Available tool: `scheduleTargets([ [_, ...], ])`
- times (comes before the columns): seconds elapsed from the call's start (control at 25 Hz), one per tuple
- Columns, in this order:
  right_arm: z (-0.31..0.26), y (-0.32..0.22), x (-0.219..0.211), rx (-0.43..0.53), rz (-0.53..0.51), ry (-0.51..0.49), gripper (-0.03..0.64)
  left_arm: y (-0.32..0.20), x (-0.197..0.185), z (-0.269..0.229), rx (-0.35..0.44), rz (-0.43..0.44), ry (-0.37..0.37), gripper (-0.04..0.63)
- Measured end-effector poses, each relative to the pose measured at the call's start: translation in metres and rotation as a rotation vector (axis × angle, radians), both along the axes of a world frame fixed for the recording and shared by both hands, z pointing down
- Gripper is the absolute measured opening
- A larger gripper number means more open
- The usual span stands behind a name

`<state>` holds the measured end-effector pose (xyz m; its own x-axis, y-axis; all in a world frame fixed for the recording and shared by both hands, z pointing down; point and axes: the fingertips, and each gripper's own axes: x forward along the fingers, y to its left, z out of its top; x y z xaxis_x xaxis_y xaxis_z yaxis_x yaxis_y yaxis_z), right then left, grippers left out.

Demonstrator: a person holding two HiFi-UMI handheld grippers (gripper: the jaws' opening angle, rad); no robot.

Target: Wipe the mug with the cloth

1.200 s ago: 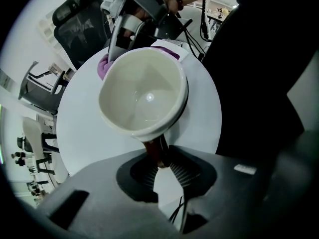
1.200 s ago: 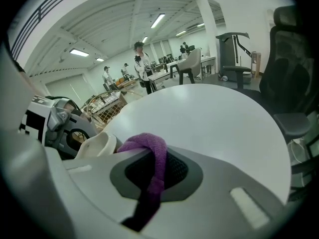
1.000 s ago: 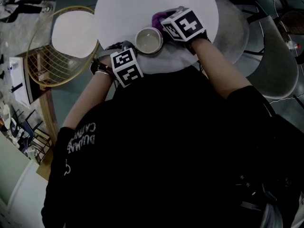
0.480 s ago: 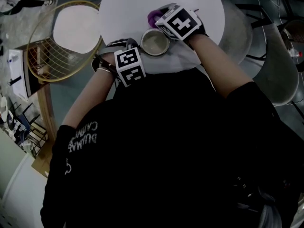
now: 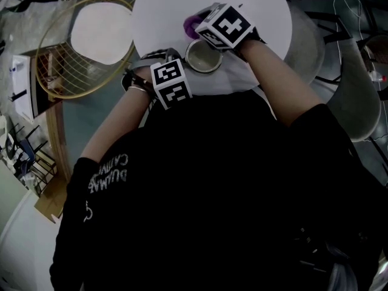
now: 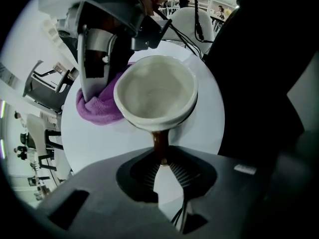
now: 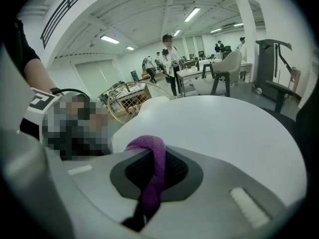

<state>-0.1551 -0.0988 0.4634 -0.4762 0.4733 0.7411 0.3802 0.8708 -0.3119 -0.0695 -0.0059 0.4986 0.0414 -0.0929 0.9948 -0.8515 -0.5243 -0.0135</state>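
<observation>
I count one mug and one purple cloth on the single round white bench, with both of my grippers on them. The left gripper points straight down, and its two fingers pinch the mug's one brown handle, held partly spread by it. The mug stands upright near the bench's near edge, its pale inside facing up. The right gripper has its fingers pressed together on a fold of the cloth, which runs between them as one purple strand. From the left gripper view, the bunched part of the cloth lies on the bench, touching the mug's outer wall to one side of the handle, with the right gripper just above it. Beside the bench stands one round wire-framed stand with a white top
</observation>
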Motion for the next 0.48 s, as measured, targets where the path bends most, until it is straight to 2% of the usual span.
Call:
scheduleTargets([
  [0.16,-0.002,0.015,-0.005,0.007,-0.074,0.022,0.015,-0.001,-0.002,0.000,0.003,-0.055,-0.002,0.066],
  [0.28,-0.005,0.025,-0.007,0.000,-0.107,0.025,0.015,0.000,-0.001,0.000,0.003,-0.133,0.015,0.066],
  [0.4,-0.013,0.038,-0.010,-0.050,-0.114,0.042,0.015,0.000,-0.001,0.000,0.004,-0.195,0.038,0.067],
  [0.48,-0.020,0.055,-0.010,-0.120,-0.116,0.064,0.015,0.003,0.001,0.001,-0.001,-0.208,0.042,0.067],
])
